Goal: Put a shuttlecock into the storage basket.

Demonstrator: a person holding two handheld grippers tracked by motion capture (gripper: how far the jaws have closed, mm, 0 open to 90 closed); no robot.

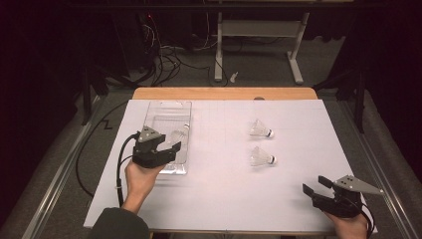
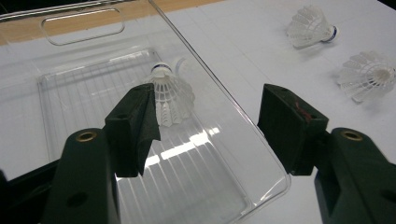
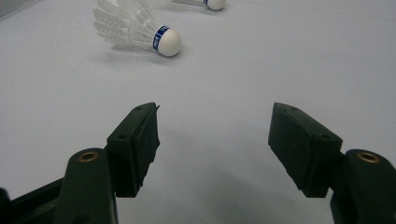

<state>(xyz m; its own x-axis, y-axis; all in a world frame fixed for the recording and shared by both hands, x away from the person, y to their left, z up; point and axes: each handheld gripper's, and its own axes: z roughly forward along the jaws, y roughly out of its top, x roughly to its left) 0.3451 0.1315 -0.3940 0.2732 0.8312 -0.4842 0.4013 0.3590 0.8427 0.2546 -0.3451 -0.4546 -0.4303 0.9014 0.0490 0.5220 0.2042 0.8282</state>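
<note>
I am holding the left gripper (image 2: 205, 126) over the near end of the clear plastic tray (image 2: 261, 154), its jaws spread wide with nothing pinched between them. One shuttlecock (image 2: 170, 95) is lying inside the tray, cork end pointing away from me; the left jaw is covering the edge of its feather skirt in the left gripper view, so I cannot tell how it is resting on the ribbed floor. From the high view that same shuttlecock (image 1: 179, 135) is showing only as a pale blur through the plastic, just beyond the gripper's body. The tray's walls are hard to trace against the white table (image 1: 224, 189).

Two more shuttlecocks are lying on the bare table to the right, well apart from the tray: the farther one (image 1: 261, 129) and the nearer one (image 1: 262, 157). In the right gripper view the farther one is cut off at the top edge.

I am keeping the right gripper (image 3: 212, 140) low by the near right corner, jaws wide apart and empty.
</note>
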